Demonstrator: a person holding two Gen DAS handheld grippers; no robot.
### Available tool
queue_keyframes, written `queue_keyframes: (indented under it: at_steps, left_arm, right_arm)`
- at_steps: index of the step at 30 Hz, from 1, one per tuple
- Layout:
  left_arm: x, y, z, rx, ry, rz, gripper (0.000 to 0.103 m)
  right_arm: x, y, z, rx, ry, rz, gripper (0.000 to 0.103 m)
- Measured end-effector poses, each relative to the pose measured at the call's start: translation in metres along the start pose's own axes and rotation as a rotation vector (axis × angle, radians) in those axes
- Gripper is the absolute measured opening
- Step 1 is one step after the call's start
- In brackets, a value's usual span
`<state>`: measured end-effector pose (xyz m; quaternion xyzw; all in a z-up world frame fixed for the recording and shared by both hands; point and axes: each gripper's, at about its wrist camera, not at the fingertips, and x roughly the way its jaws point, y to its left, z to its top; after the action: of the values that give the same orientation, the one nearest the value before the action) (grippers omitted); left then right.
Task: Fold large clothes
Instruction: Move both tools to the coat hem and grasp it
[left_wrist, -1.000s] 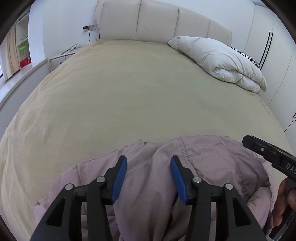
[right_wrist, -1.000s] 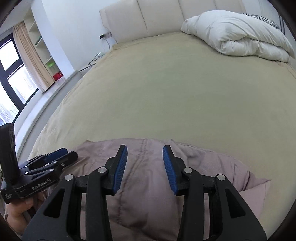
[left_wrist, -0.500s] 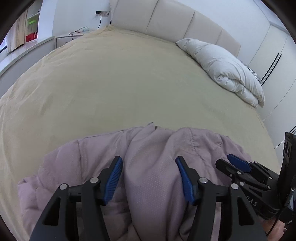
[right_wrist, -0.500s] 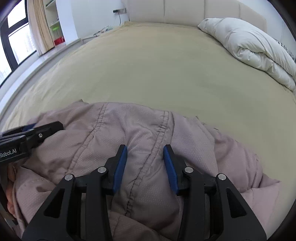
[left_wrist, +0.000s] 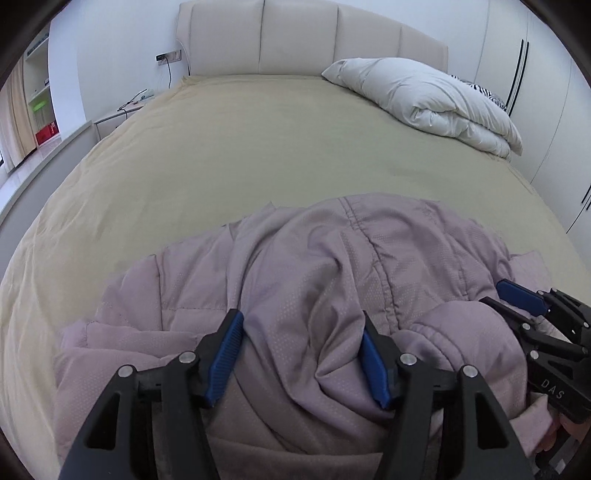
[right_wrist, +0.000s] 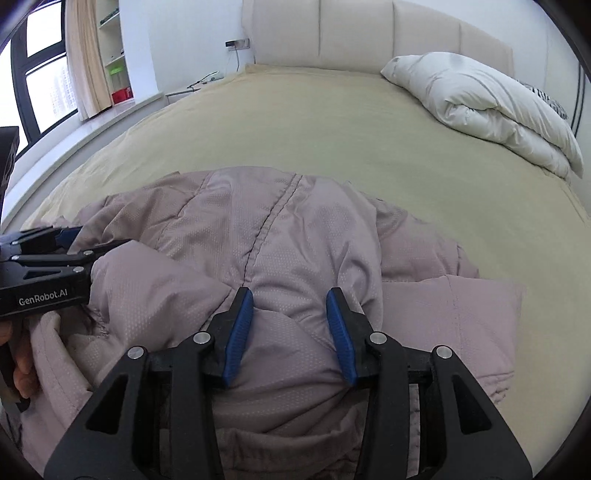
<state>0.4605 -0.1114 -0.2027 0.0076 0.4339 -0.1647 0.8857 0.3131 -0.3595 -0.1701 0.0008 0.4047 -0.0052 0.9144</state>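
Right up close, the left gripper (left_wrist: 301, 356) has its blue-padded fingers (left_wrist: 225, 356) spread wide, and a thick ridge of the mauve padded jacket (left_wrist: 332, 266) bulges up between them, fabric pressing against both pads but not pinched flat. Over on the other side, the right gripper (right_wrist: 290, 334) is parted about halfway, its blue pads (right_wrist: 239, 334) bedded into a puffy fold of the same jacket (right_wrist: 266, 236), cloth touching both inner faces; whether it truly has a firm hold is hard to call from here. Each tool shows in the other's camera: the right gripper (left_wrist: 517, 301) sits low at the right edge of the left view, its tips against the jacket's rounded sleeve end, and the left gripper (right_wrist: 70, 243) comes in from the left edge of the right view, tips touching the crumpled cloth. The jacket lies heaped and rumpled at the near end of the bed, directly under and ahead of both tools, a stitched seam running away up its middle. Beyond it stretches the beige bedspread (left_wrist: 240, 147), smooth all the way back. Further on, at the far right, a folded white duvet (left_wrist: 424, 96) rests on the cover, and behind everything stands the cream padded headboard (left_wrist: 295, 37).
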Motion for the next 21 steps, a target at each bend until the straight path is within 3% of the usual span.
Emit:
queue_keyframes:
  at_steps: [3,6,8,11,14,21]
  left_arm:
    - [-0.048,0.011,-0.011,-0.034,-0.070,-0.034,0.064]
    - [-0.099,0.021,-0.036,-0.044,-0.123,-0.043,0.066]
    - [-0.129,0.029,-0.055,-0.068,-0.136,-0.043,0.070]
    - [-0.176,0.040,-0.097,-0.106,-0.145,-0.081,0.072]
    - [-0.218,0.041,-0.146,-0.105,-0.146,-0.067,0.087]
    - [-0.291,0.054,-0.264,-0.159,-0.061,-0.109,0.087]
  right_arm:
    - [-0.050,-0.012,0.000,0.079,-0.108,0.043,0.043]
    - [-0.108,-0.019,-0.019,0.083,-0.208,0.030,0.070]
    - [-0.135,-0.022,-0.036,0.081,-0.244,0.030,0.075]
    - [-0.162,-0.020,-0.061,0.090,-0.183,0.049,0.075]
    - [-0.190,-0.021,-0.091,0.131,-0.171,0.130,0.075]
    - [-0.238,0.005,-0.141,0.154,-0.119,0.209,0.075]
